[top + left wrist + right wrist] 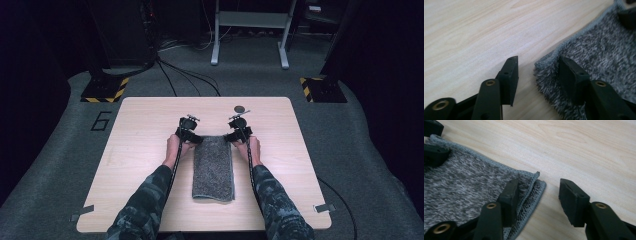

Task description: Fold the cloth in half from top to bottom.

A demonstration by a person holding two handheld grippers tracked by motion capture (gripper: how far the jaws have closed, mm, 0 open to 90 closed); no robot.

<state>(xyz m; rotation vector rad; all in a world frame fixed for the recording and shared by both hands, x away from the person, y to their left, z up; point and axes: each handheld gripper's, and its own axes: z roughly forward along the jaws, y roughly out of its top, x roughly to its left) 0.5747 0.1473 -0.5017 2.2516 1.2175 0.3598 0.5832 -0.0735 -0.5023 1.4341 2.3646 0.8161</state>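
A dim room with grey carpet surrounds a pale wooden worktop [150,150]. On it lies a folded grey towel [214,167], long side running away from the person, near the middle. The left gripper [189,131] sits at the towel's far left corner and the right gripper [239,131] at its far right corner. In the left gripper view, one of the fingers [571,75] rests on the fluffy corner of the towel [604,50] while the other stands on bare wood just beside the edge; the fingers are apart, not pinching. In the right gripper view, one finger [509,195] lies on the towel [461,185] near its layered corner, the other on the worktop just off the hem, also spread. A small dark disc [240,108] lies beyond the right gripper.
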